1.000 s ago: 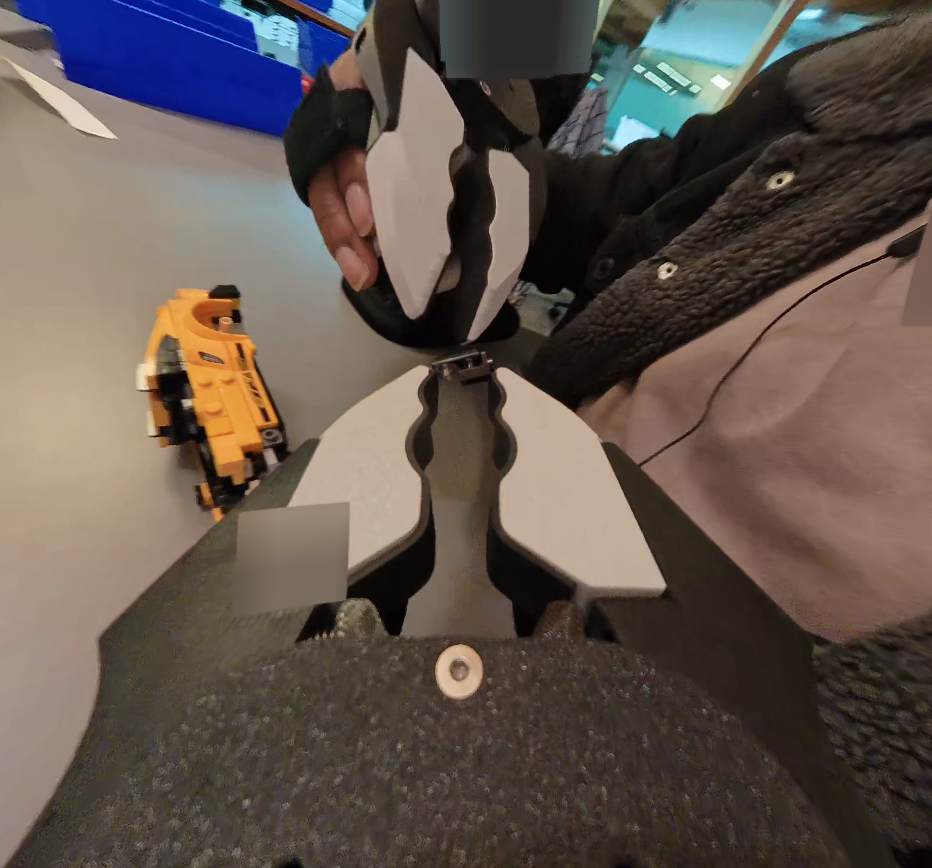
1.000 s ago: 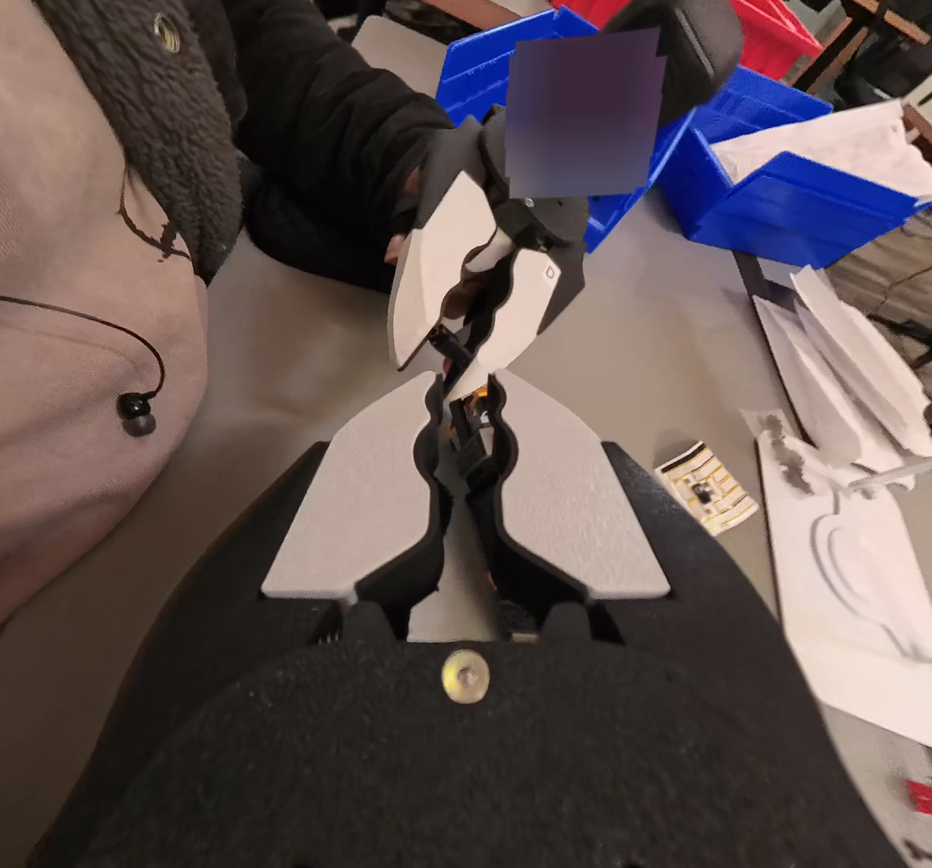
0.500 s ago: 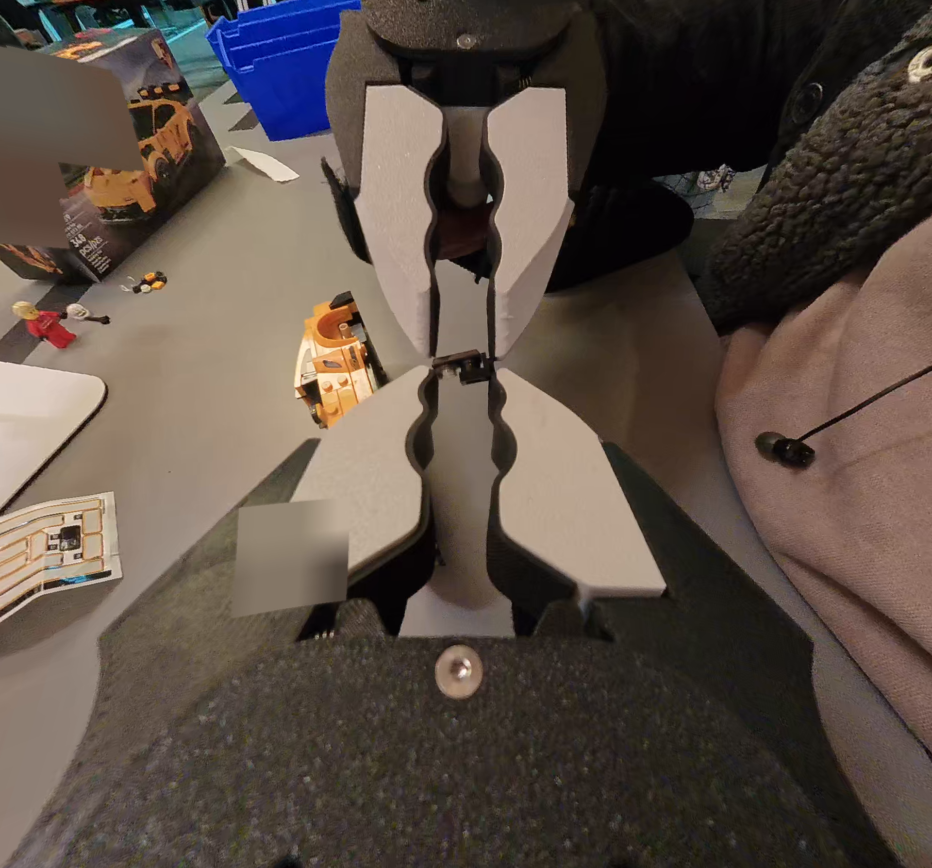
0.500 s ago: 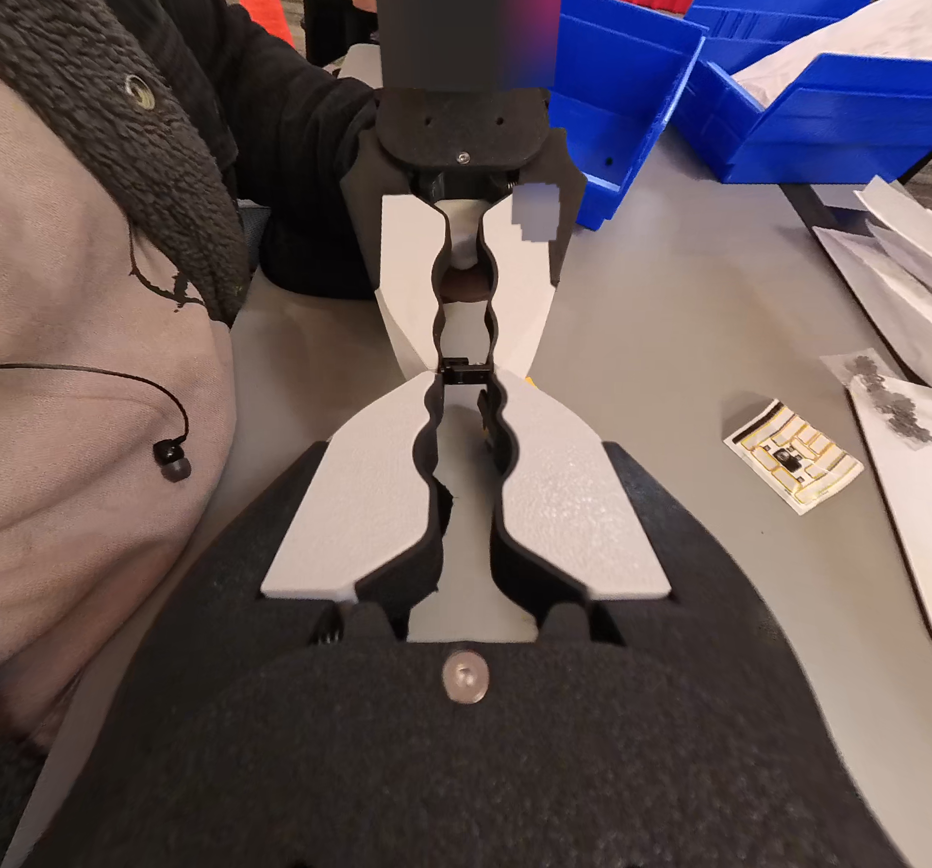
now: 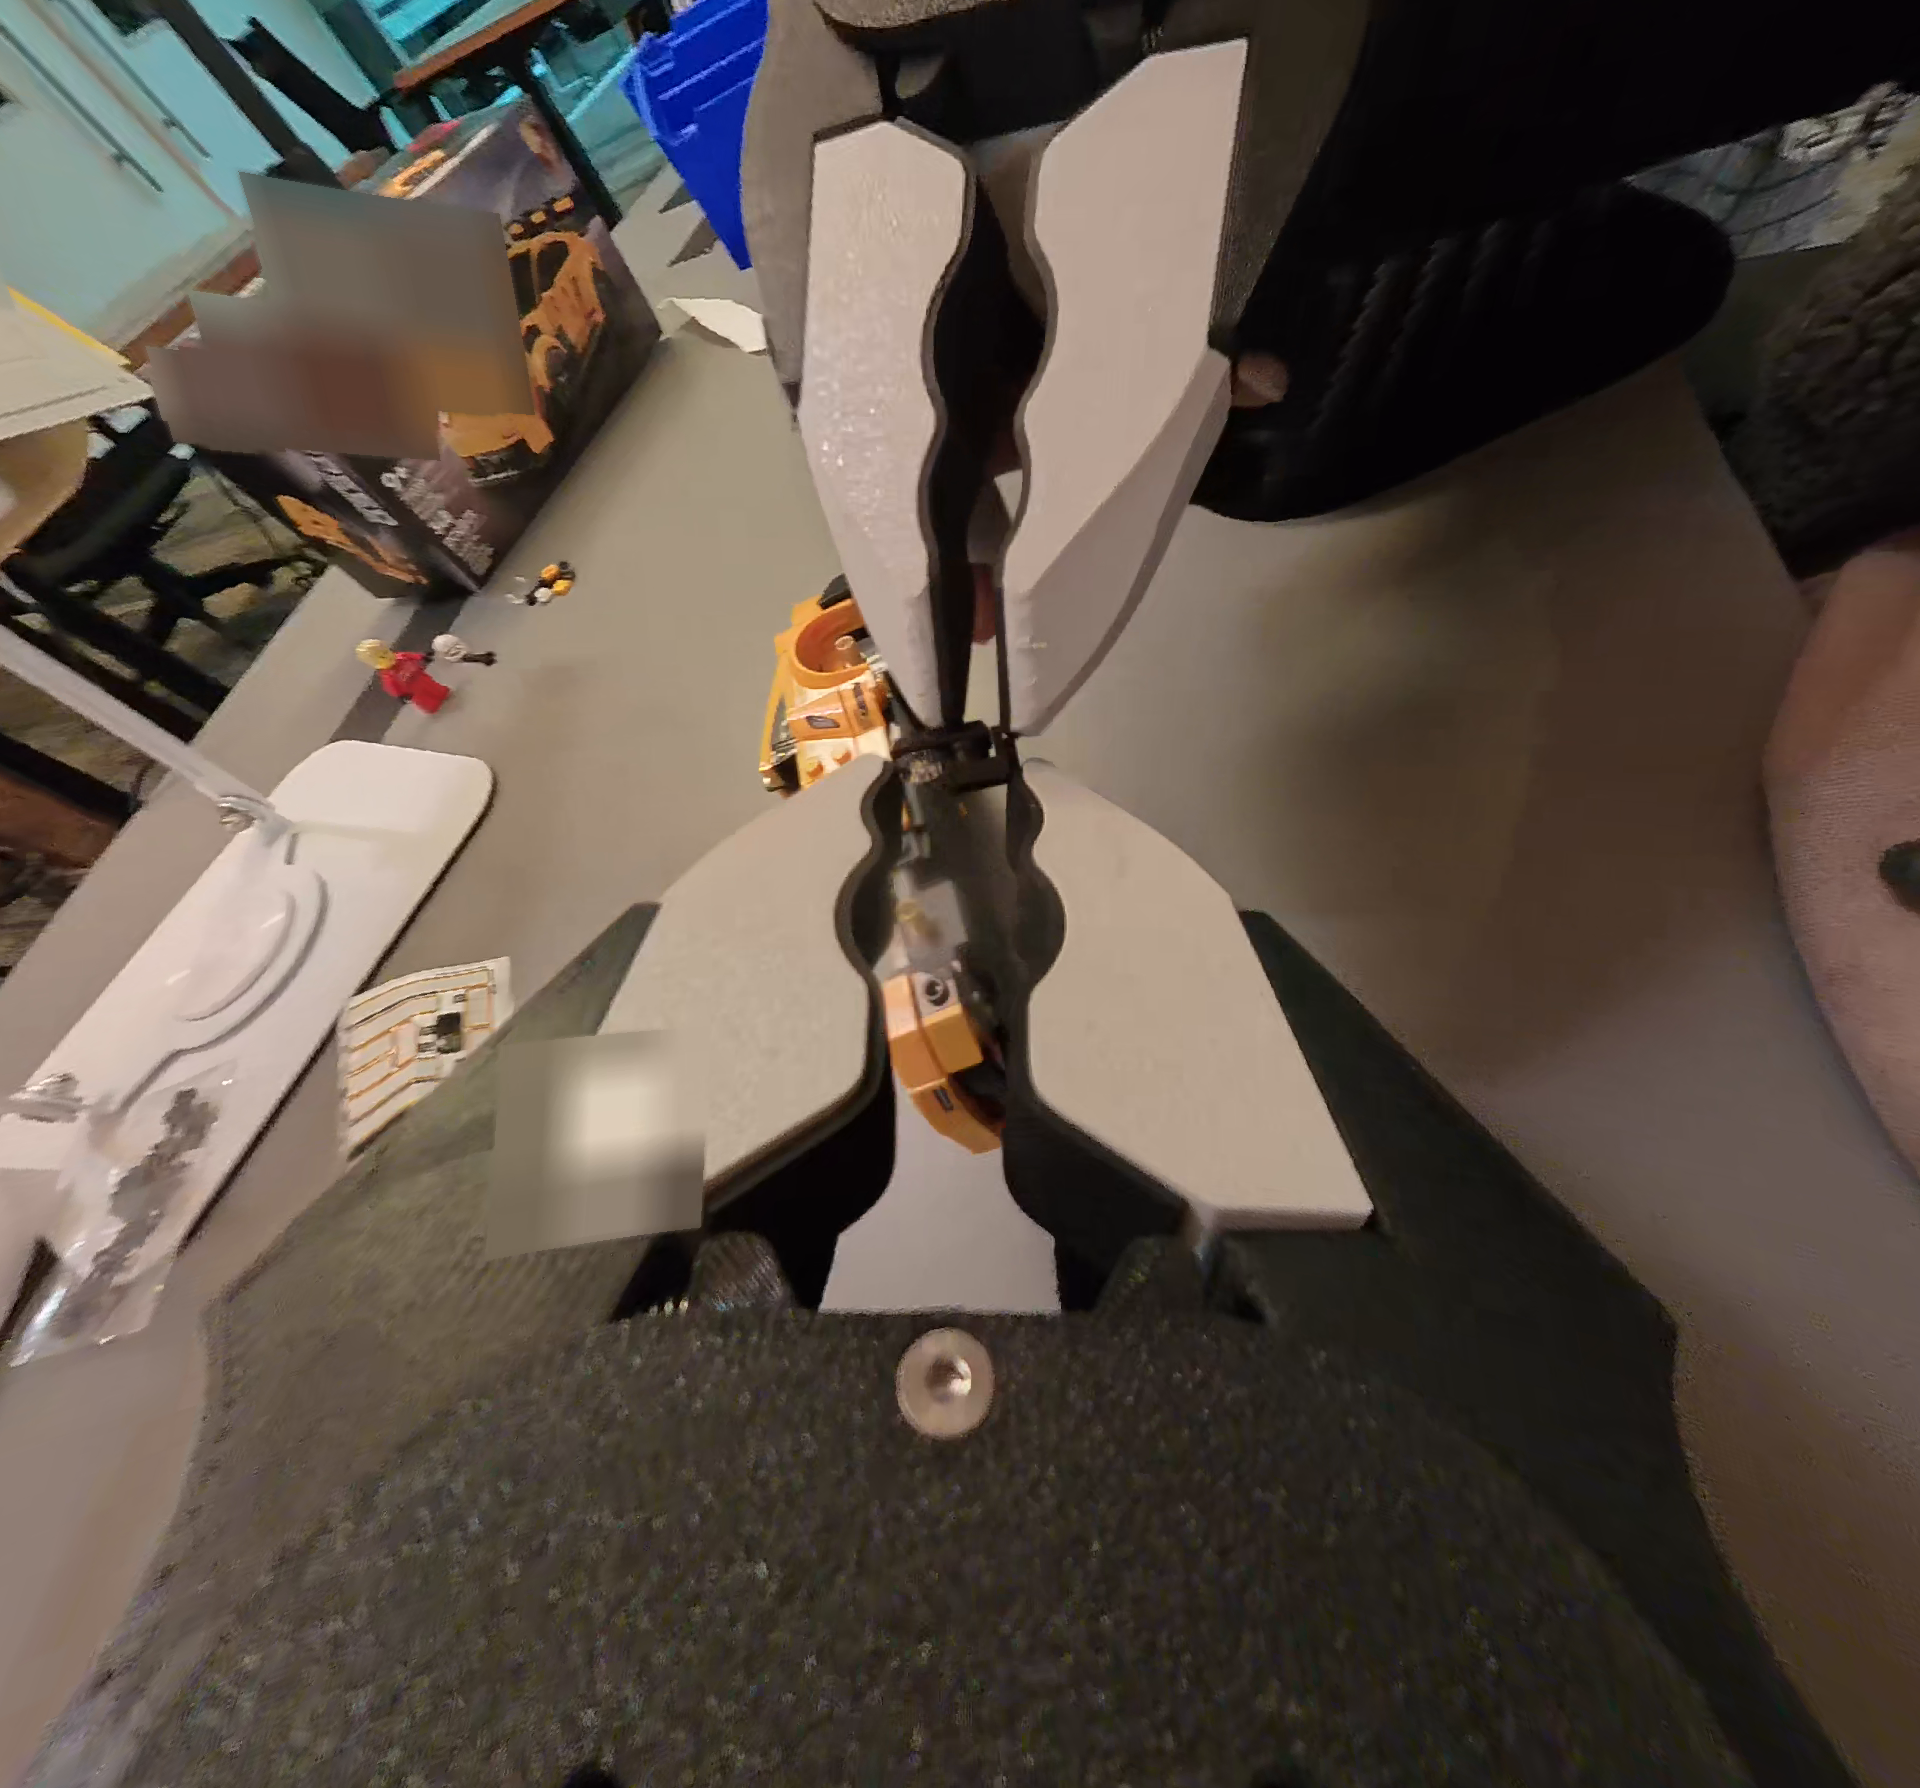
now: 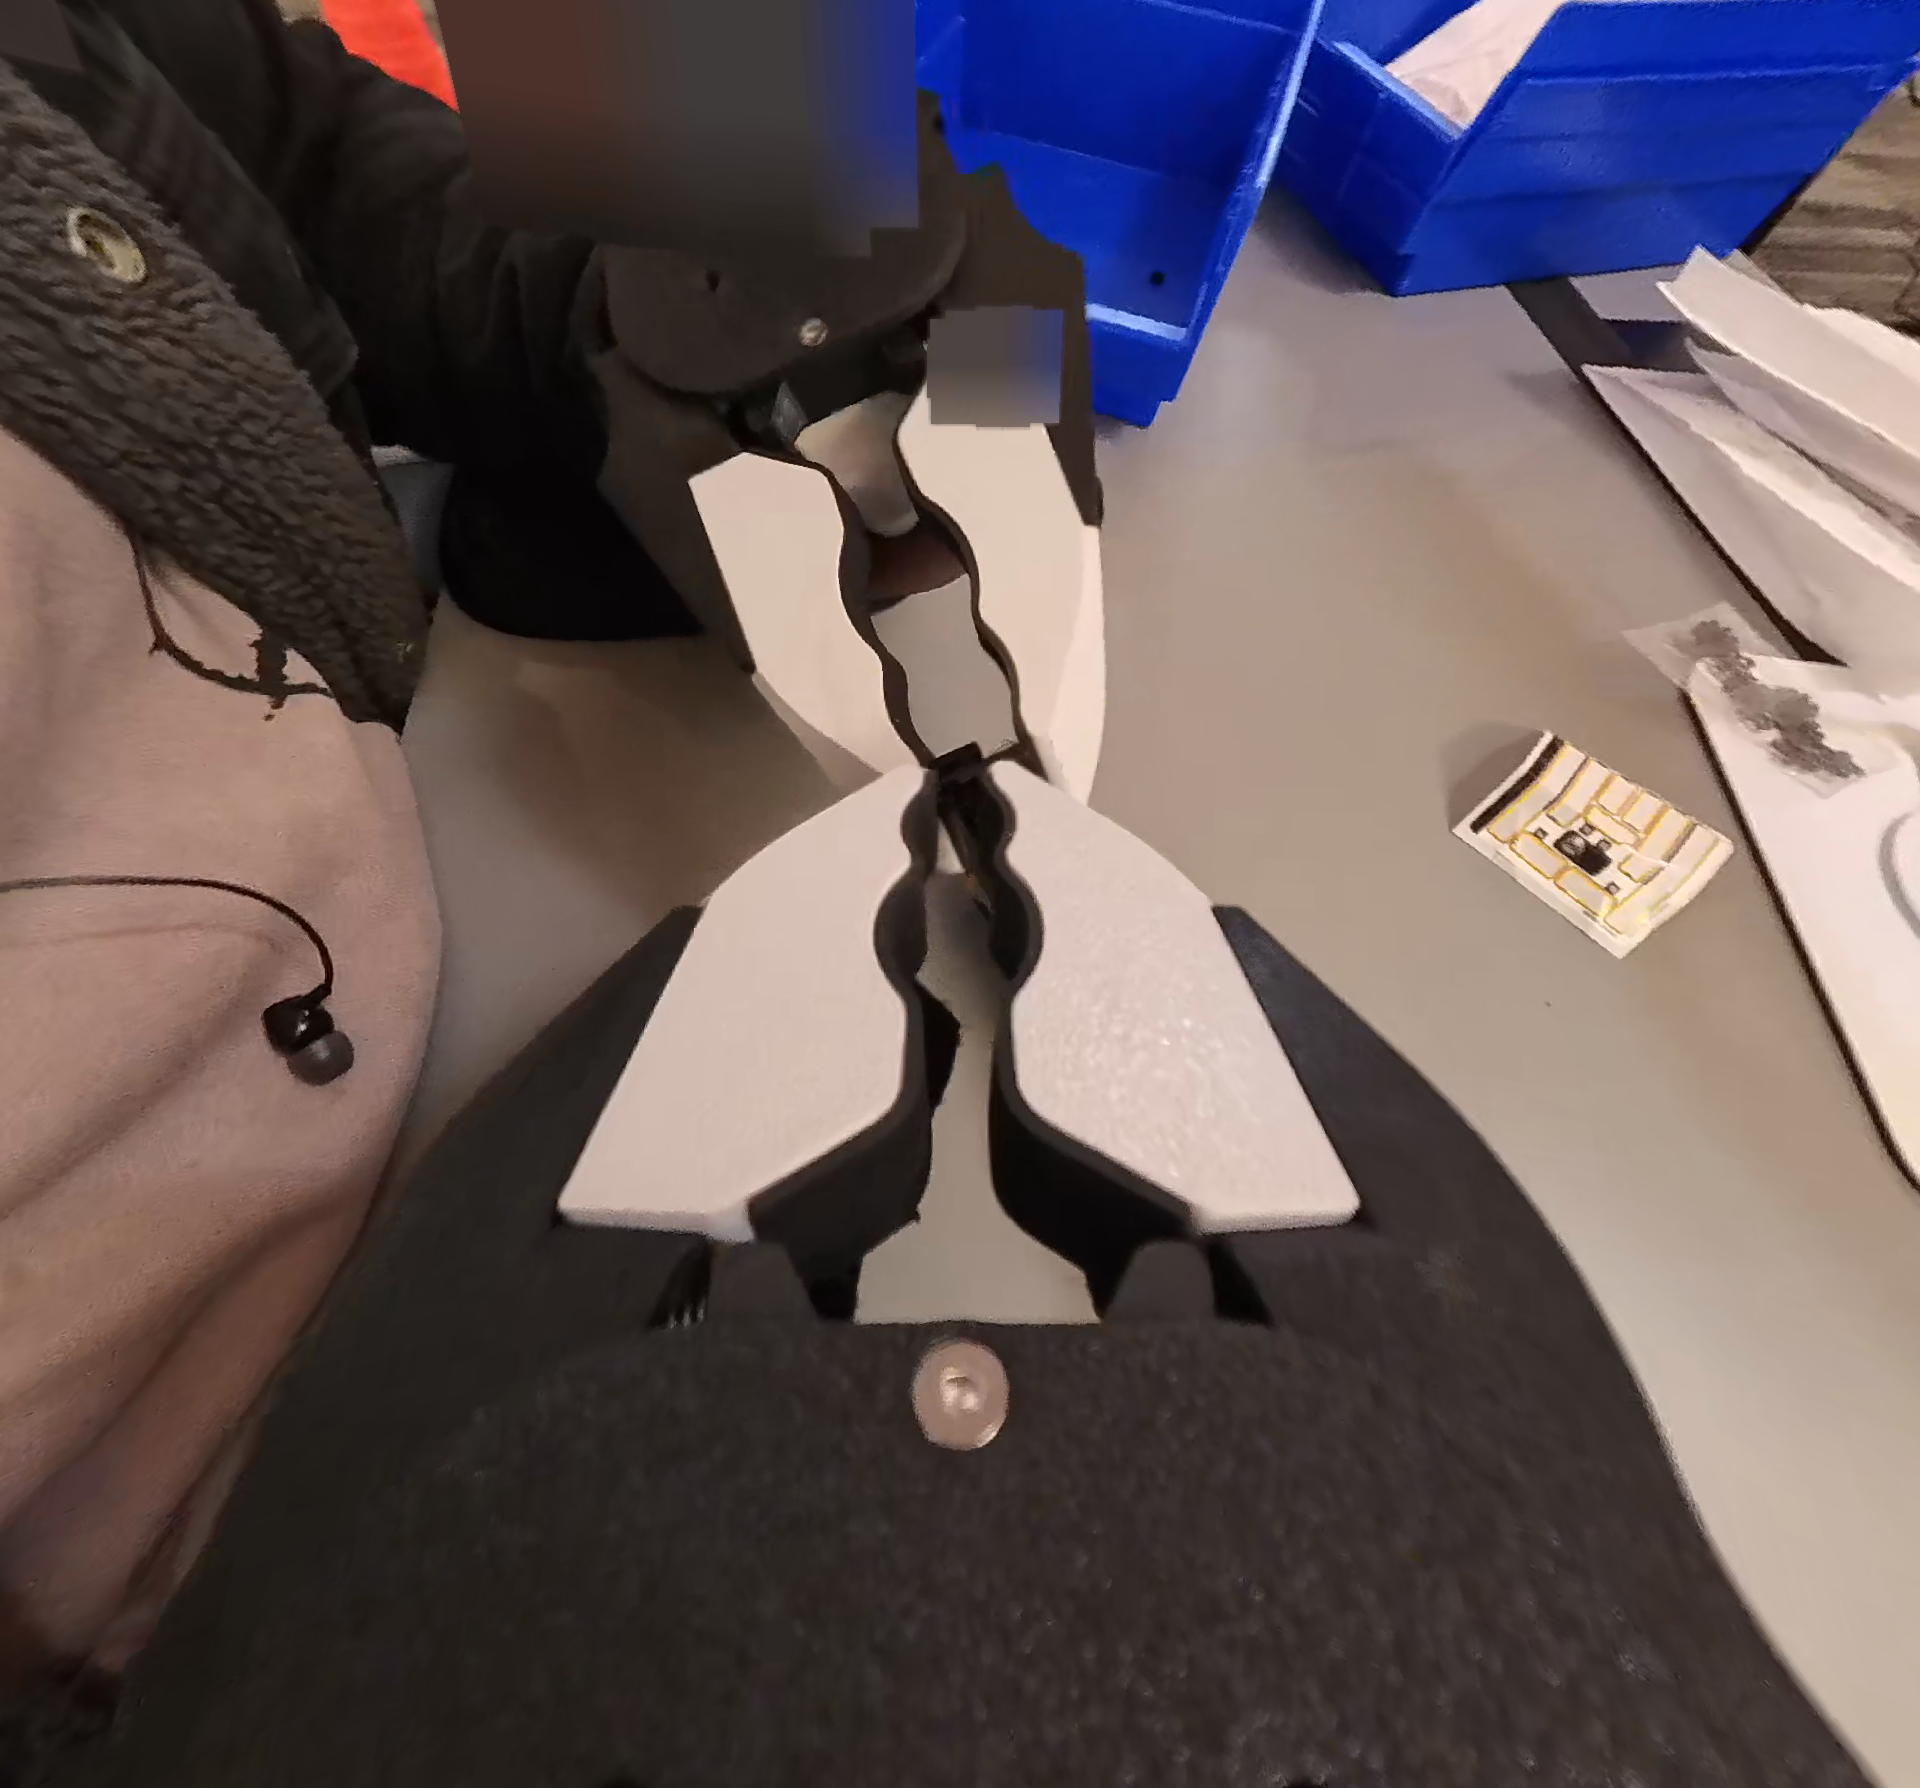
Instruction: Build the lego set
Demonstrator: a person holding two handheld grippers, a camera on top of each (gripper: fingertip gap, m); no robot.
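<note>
Two grippers [image 5: 951, 751] [image 5: 977, 715], two blue bins [image 6: 1101, 138] [image 6: 1621, 128], one orange car model [image 5: 826, 699], one minifigure [image 5: 405, 673], one box [image 5: 468, 450]

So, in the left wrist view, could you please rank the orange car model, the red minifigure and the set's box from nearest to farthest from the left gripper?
1. The orange car model lies nearest, on the table directly under the left gripper tips.
2. The red minifigure lies farther off to the left.
3. The set's box stands farthest, behind the minifigure at the upper left.
</note>
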